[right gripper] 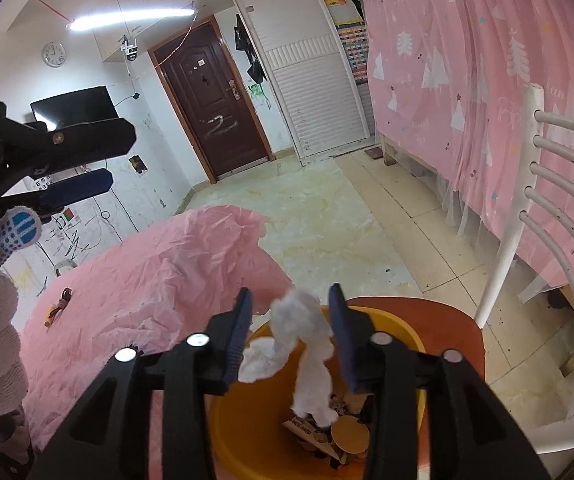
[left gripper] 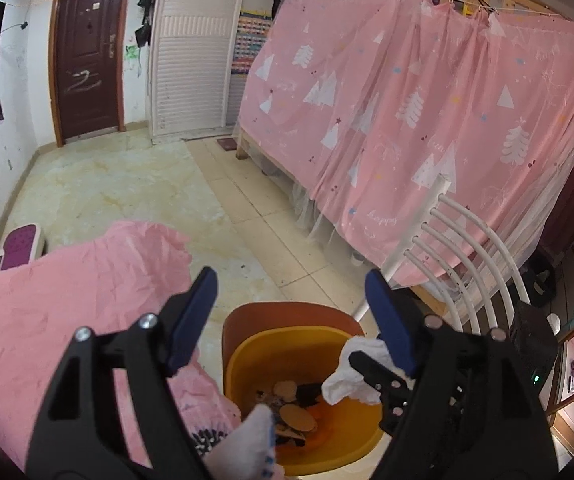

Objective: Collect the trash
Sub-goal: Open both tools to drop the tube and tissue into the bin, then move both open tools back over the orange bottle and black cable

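An orange bin (left gripper: 247, 344) stands on a red chair seat (left gripper: 287, 310) and holds scraps of trash (left gripper: 291, 404). It also shows in the right wrist view (right gripper: 239, 436). My right gripper (right gripper: 291, 316) is open above the bin, and a crumpled white tissue (right gripper: 307, 344) hangs between its fingers, touching neither pad clearly. From the left wrist view that tissue (left gripper: 351, 376) shows over the bin's right side. My left gripper (left gripper: 291, 292) is open and empty, higher up over the bin and the table edge.
A table under a pink cloth (right gripper: 147, 280) lies left of the bin, with a small dark item (right gripper: 61, 300) on it. The white chair back (right gripper: 547, 240) rises at right. A bed behind a pink curtain (left gripper: 427, 120) runs along the right. Tiled floor (left gripper: 127, 192) stretches toward the brown door (left gripper: 87, 60).
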`<state>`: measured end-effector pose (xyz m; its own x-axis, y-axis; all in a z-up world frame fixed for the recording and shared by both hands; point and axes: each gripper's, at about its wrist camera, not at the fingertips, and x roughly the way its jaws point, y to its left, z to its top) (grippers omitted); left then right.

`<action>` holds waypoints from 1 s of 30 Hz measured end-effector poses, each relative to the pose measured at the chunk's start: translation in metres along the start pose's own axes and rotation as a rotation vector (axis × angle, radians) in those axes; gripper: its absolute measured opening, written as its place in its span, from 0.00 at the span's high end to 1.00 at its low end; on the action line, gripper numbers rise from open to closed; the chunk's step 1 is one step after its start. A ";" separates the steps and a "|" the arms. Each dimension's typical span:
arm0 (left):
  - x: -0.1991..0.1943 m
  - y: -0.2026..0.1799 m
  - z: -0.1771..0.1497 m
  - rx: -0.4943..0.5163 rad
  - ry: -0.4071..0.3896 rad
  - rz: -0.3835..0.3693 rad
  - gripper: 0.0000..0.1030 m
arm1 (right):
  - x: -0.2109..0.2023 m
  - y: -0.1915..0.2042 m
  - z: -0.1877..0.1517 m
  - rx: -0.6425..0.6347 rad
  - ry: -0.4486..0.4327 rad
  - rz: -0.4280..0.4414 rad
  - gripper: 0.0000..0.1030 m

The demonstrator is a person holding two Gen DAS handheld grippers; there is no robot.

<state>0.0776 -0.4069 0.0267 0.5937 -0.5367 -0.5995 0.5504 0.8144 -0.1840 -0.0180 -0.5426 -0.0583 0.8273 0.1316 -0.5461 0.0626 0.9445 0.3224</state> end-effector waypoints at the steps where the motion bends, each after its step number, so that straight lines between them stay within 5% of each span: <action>1: -0.004 0.003 0.000 -0.005 -0.003 0.003 0.29 | -0.001 0.001 0.000 0.001 -0.007 -0.003 0.46; 11: -0.053 0.063 -0.007 -0.036 -0.025 0.108 0.20 | 0.000 0.043 0.017 -0.057 -0.018 0.013 0.38; 30: -0.139 0.217 -0.048 -0.185 -0.054 0.356 0.20 | 0.049 0.248 0.038 -0.350 0.034 0.162 0.29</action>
<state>0.0865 -0.1446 0.0327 0.7608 -0.2212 -0.6101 0.1931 0.9747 -0.1127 0.0599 -0.3137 0.0243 0.7915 0.2915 -0.5372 -0.2663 0.9556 0.1262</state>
